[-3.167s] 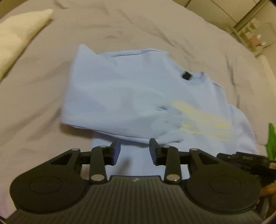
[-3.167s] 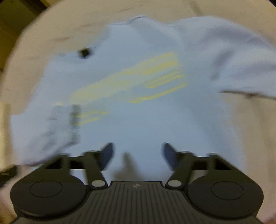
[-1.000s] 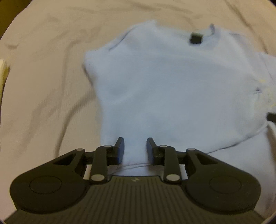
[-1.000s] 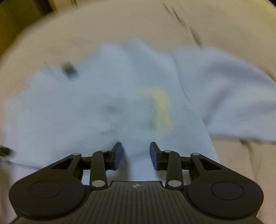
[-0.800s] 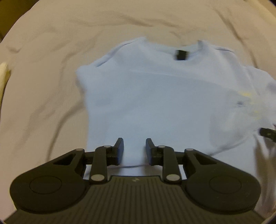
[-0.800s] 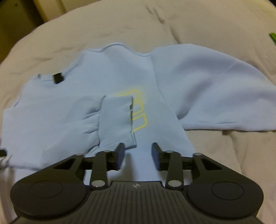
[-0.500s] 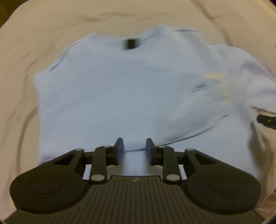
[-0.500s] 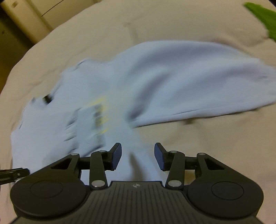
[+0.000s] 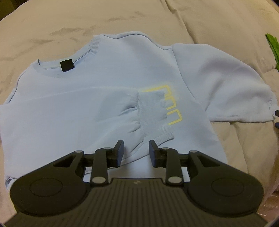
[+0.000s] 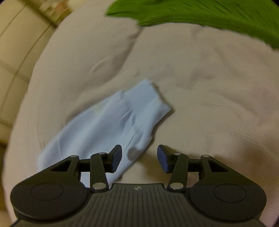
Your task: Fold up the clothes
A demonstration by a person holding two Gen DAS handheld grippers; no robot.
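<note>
The light-blue sweatshirt [image 9: 111, 97] lay flat on the beige bedding [image 9: 52, 26], one sleeve already folded across its chest. The other sleeve [image 10: 111, 125] stretched away leftward from the right gripper [image 10: 139, 158] — nearer than the left gripper [image 9: 136, 151]. Both grippers stood parted and empty.

Pale blue sweatshirt [image 9: 97, 108] with yellow print [image 9: 171, 103], beige bedspread [image 9: 52, 29], green cloth [image 10: 200, 12].

Black claw [image 9: 136, 150], blue-padded fingers [image 10: 116, 158]
</note>
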